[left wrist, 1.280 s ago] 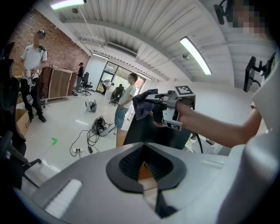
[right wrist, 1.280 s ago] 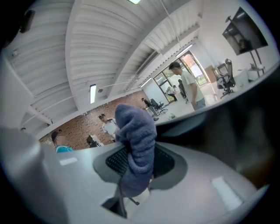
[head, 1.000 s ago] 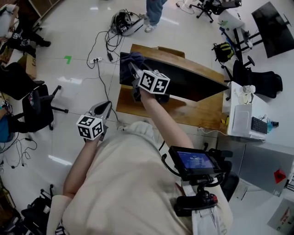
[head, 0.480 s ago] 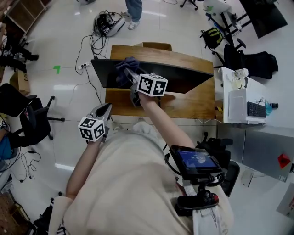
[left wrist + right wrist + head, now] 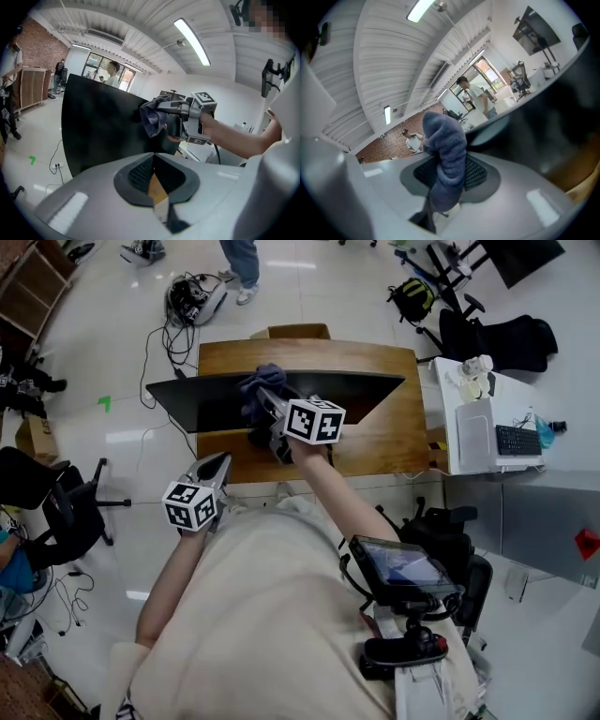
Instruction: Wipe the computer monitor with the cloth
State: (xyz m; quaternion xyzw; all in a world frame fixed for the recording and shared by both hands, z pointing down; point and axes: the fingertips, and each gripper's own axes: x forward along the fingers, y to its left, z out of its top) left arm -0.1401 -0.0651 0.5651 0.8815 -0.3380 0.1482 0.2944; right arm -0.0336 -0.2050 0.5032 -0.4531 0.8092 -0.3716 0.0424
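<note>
Up at 12 o'clock from the person, the monitor stands on a wooden desk, its black screen facing the person. The right gripper reaches out to it with the jaws clamped on a bluish-grey cloth. In the right gripper view the cloth fills the gap between the pads and bulges out past them in a thick fold. The wad lies against the upper part of the screen, near its top edge and left of the middle, at 10 o'clock from the gripper's marker cube.

The left gripper hangs at 7 o'clock from the right one, off the near edge of the desk and well apart from the monitor. Its jaws are together at the tips with nothing between them, and they point toward the screen.

An office chair stands on the floor at 9 o'clock. A white side table with a keyboard sits just beside the desk at 2 o'clock. Beyond the desk, at 12 o'clock, the legs of a standing person show.
</note>
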